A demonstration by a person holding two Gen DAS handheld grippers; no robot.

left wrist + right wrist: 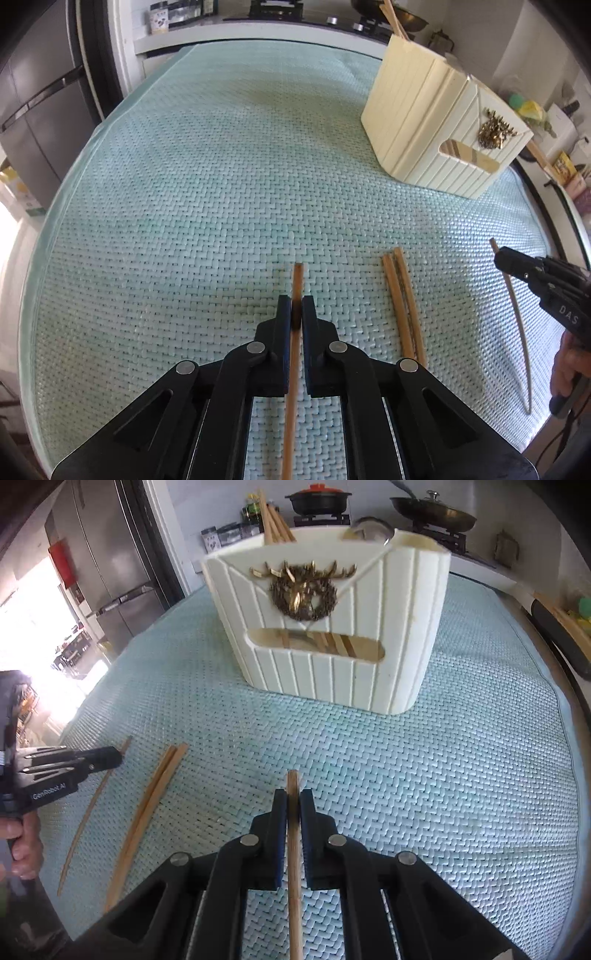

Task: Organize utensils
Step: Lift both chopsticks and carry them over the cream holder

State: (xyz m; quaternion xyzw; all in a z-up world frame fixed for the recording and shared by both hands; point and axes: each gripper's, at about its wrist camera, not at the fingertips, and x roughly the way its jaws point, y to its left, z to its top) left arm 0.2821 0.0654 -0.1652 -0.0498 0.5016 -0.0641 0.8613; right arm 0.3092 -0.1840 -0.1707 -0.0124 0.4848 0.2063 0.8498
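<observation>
Now we hold one chopstick point(297, 277) in the left tool point(296, 314), another point(292, 782) clenched in the right tool point(293, 808); next, probably, carrying both to the holder point(332, 627).

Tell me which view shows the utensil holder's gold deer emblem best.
The right wrist view: the gold deer emblem faces the camera on the cream utensil holder. The left wrist view shows it small and oblique, on the holder's far-right face.

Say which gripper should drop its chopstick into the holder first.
Right, probably. The right gripper faces the cream holder head-on, shut on its chopstick. The left gripper, also shut on a chopstick, has the holder off to its right.
</observation>
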